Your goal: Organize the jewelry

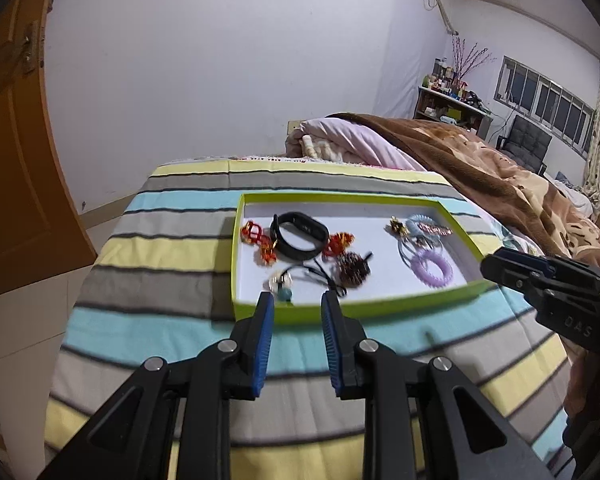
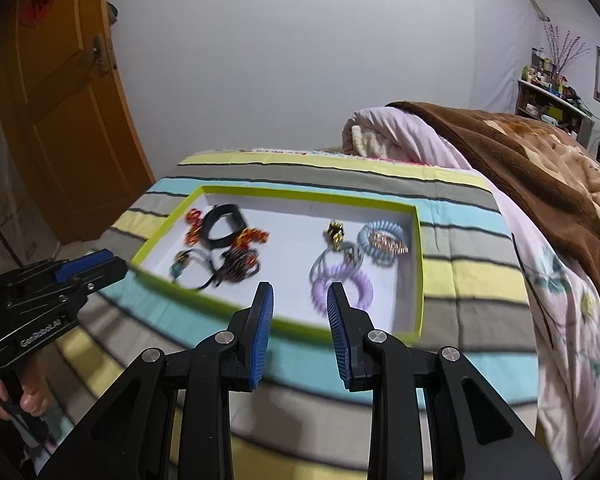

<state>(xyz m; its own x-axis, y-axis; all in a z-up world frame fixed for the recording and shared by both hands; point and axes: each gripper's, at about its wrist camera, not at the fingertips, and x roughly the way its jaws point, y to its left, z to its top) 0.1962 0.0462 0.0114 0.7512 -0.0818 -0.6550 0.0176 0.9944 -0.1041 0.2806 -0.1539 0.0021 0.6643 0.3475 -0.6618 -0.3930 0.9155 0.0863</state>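
Note:
A shallow green-rimmed tray point(image 1: 256, 314) with a white floor lies on the striped bed. Its left half holds a black wristband point(image 1: 299, 235), red-orange bead pieces point(image 1: 256, 236), a dark beaded piece point(image 1: 353, 269) and a black cord with a teal bead point(image 1: 286, 294). Its right half holds a purple coil tie point(image 1: 434, 268), a blue coil tie point(image 2: 382, 244), a gold clip point(image 2: 335, 233) and a pink clip point(image 2: 388, 243). My left gripper point(image 1: 297, 300) is open and empty above the tray's near rim. My right gripper point(image 2: 300, 292) is open and empty over the near rim point(image 2: 260, 316), close to the purple coil tie point(image 2: 342, 286).
The striped sheet point(image 1: 148, 280) covers the bed's end. A pink quilt point(image 2: 440, 140) and brown blanket point(image 2: 540, 168) are heaped to the right. An orange door point(image 2: 60, 120) stands at left. A hand point(image 2: 32, 398) holds the left gripper's handle.

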